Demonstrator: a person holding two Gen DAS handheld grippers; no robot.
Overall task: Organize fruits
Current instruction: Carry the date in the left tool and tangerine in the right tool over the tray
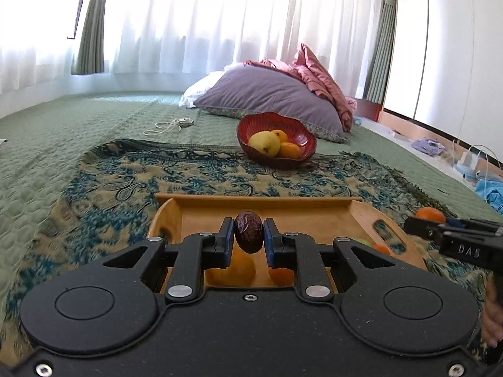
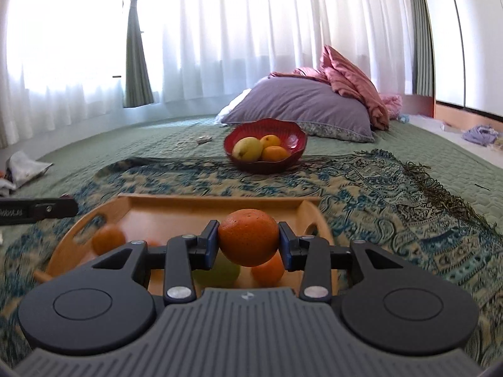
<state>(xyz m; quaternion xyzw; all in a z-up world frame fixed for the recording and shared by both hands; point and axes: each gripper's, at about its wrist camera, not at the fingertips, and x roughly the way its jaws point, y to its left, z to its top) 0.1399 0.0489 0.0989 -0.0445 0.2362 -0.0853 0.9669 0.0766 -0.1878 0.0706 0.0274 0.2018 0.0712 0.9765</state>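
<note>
Fingers of the left gripper point(image 1: 248, 235) clamp a dark date point(image 1: 248, 232); those of the right gripper point(image 2: 248, 241) pinch an orange point(image 2: 248, 240). Both fruits hang over the wooden tray point(image 1: 257, 202), where more fruit lies. The step looks like carrying, and the next move likely calls for reaching the red bowl point(image 2: 295, 135) beyond and releasing gently. A patterned shawl point(image 1: 125, 176) covers the green bed point(image 1: 47, 144); pillows and curtains lie behind.

Sheer white curtains point(image 1: 195, 22) backlit; green quilt point(image 1: 78, 132); purple pillow point(image 2: 301, 106).
</note>
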